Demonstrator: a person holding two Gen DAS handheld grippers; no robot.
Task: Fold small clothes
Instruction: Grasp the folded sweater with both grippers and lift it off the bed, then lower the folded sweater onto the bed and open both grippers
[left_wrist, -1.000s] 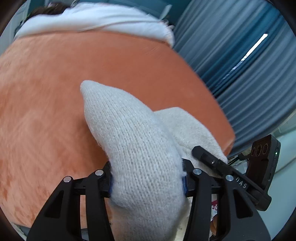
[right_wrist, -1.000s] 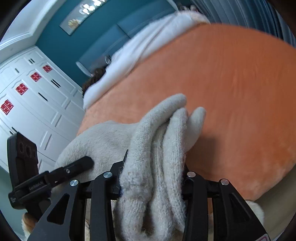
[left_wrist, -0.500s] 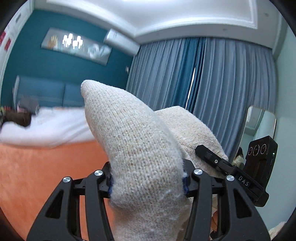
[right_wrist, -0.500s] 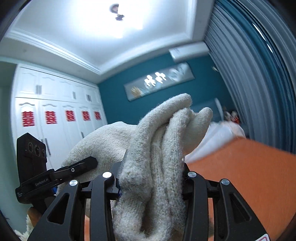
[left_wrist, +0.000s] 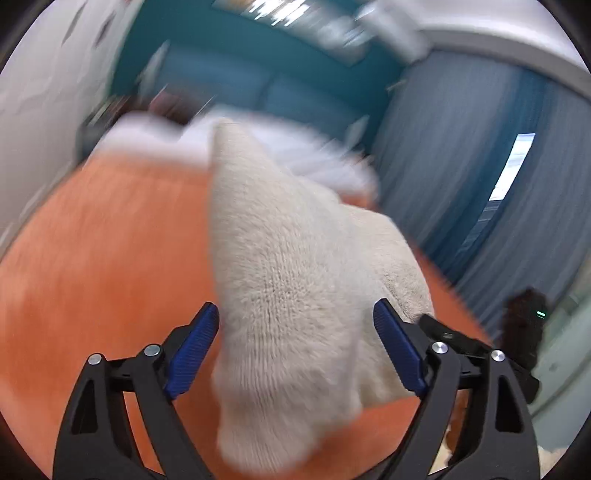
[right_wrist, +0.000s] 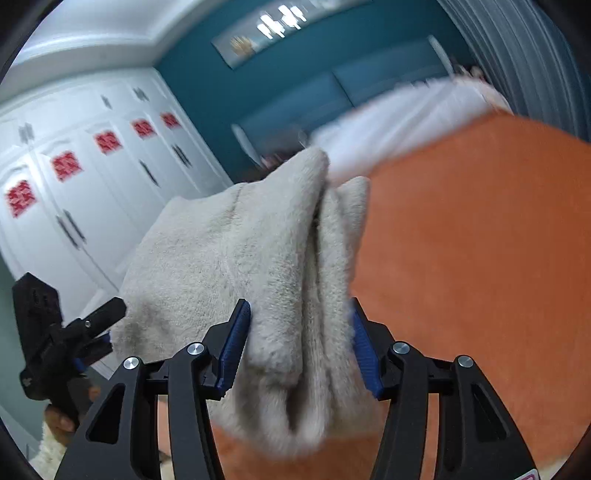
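While both of my grippers hang above the orange blanket (left_wrist: 92, 258), a cream knitted garment (left_wrist: 295, 280) stretches between them in the air. On my left gripper (left_wrist: 295, 354) the jaws stand wide, blue pads clear of the wool on both sides, so nothing is pinched there. On my right gripper (right_wrist: 299, 343) the jaws are partly open, pads just touching the bunched knit; whether they grip it, I cannot tell. To lay it well, I should lower both ends evenly and let the fabric settle flat.
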